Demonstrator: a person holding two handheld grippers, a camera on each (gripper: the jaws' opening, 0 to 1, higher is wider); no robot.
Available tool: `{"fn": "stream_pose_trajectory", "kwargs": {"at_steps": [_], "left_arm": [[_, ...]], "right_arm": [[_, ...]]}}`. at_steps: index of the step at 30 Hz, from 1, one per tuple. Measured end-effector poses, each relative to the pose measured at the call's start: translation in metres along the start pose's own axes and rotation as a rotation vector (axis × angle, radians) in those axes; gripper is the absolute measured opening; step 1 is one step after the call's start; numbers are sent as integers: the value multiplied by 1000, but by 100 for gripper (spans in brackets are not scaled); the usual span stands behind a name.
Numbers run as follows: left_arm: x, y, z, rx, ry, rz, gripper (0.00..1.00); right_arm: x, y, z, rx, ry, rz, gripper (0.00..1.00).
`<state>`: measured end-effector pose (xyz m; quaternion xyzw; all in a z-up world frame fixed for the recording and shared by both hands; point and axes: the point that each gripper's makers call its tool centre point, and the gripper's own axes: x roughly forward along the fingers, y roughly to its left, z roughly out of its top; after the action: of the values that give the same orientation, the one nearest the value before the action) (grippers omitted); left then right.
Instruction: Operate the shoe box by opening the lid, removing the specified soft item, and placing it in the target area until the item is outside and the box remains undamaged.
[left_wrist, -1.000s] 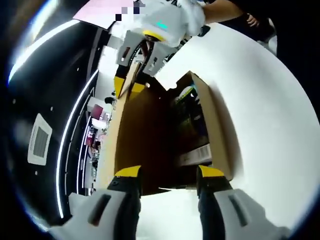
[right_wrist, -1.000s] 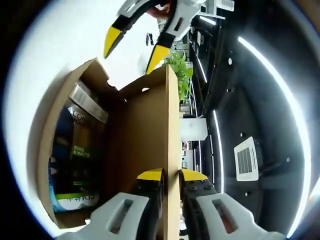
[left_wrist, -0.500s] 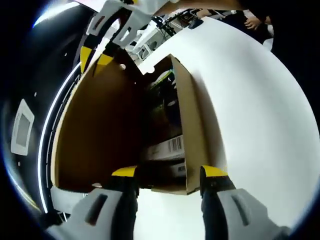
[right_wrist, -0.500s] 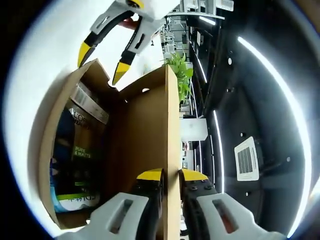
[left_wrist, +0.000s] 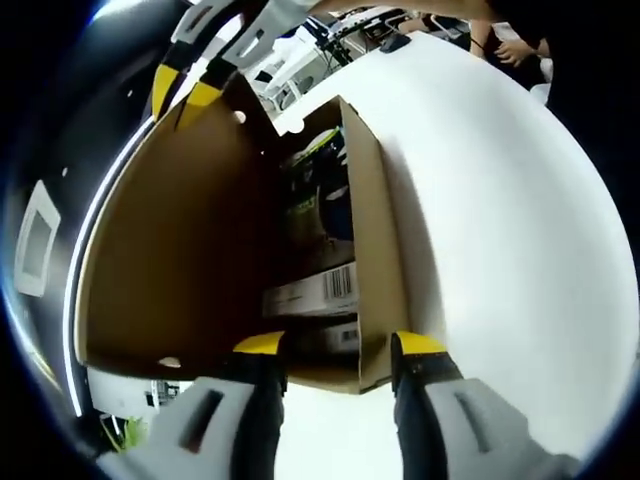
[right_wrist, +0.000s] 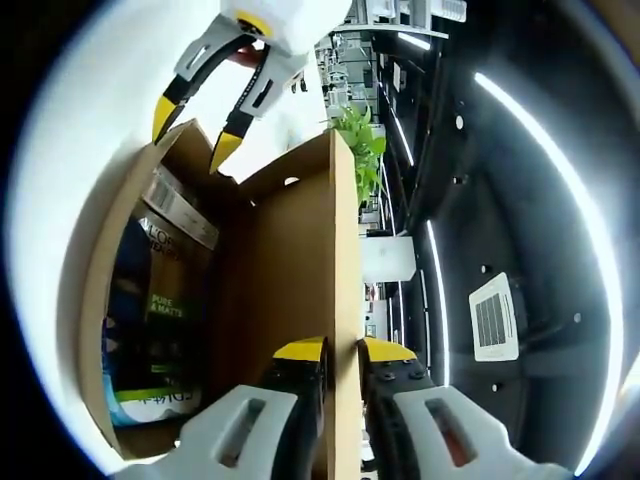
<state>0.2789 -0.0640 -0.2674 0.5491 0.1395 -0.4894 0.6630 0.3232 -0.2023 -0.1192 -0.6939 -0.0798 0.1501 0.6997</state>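
Cardboard, brown and plain, makes up the shoe box (right_wrist: 150, 300), which sits on a white table (left_wrist: 500, 200) with its lid (right_wrist: 295, 270) swung up on edge, so the opening step looks done. Inside lies the soft item, a dark packet (right_wrist: 155, 310) printed in green and white, resting on the box floor with a barcode label (left_wrist: 315, 290) at the end nearest the left gripper. The right gripper (right_wrist: 340, 350) has its jaws nearly closed on the free edge of the lid, pinching the cardboard and holding it upright. The left gripper (left_wrist: 340, 345) is spread wide with nothing in it, its yellow tips poised at the box's near end wall, one tip to each side of the side wall's corner; in the right gripper view it hangs over the far end of the box (right_wrist: 195, 120). The step in hand, I judge, is reaching in for the packet. The next move calls for lowering the open jaws inside the walls, closing gently on the packet alone, and lifting without dragging on the cardboard.
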Motion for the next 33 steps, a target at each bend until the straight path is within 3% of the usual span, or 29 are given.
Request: {"fn": "stream_pose_trajectory", "kwargs": {"at_steps": [6,13,21,26,33], "left_arm": [[4,-11,3,-13,-20,-74,25],[7,-15,8,-6,-18,-120,25],[8,-26,12,-8,-38,-205,11],[8,-25,11,33,-27,-229,10],[10,-26,12,67,2,-312,8]], "right_arm": [[0,1,0,2,1,-1,11],[-1,1,0,2,6,1,11],[-1,1,1,-2,13,3,11],[-1,1,1,-3,18,1,11],[-1,1,0,-9,30,4,11]]}}
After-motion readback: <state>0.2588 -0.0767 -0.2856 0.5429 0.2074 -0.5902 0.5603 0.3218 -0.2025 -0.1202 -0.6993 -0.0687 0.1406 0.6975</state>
